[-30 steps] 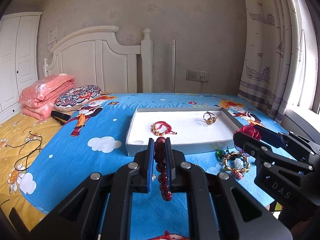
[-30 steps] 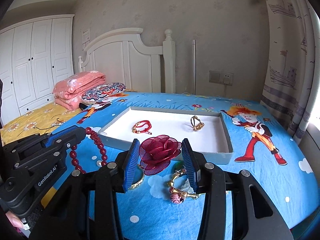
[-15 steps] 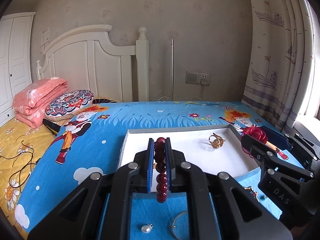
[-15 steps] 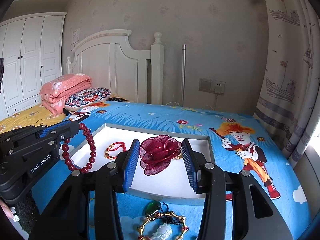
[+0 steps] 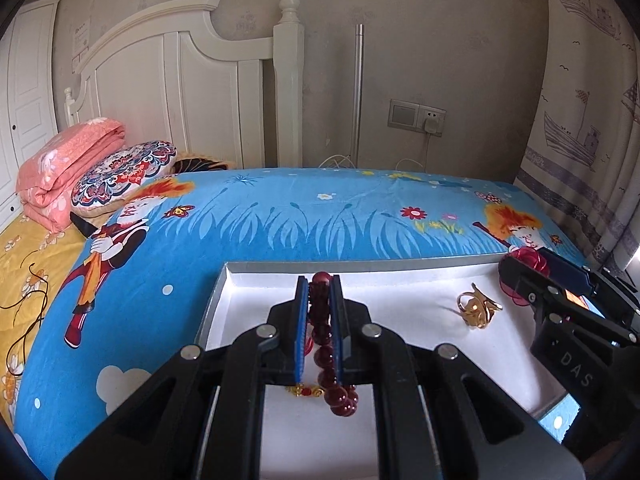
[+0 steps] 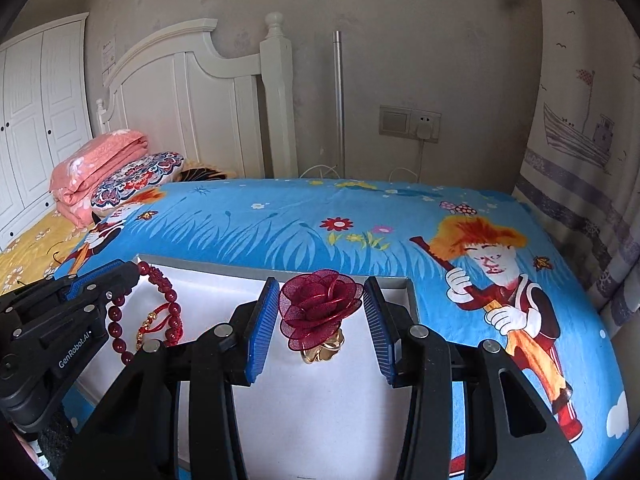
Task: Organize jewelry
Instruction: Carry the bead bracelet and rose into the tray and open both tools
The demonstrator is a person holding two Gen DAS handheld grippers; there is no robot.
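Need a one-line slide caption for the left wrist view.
Left gripper shut on a dark red bead bracelet hanging over the white tray, near a gold ring.

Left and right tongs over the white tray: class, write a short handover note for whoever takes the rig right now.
Left tongs: shut on the dark red bead bracelet, which hangs over the white tray.
Right tongs: hold the red mesh rose above the tray.
Already in the tray: red cord bracelet, gold ring.
Left: set down the bracelet and the rose in the tray. Other pieces outside it are not in view now.
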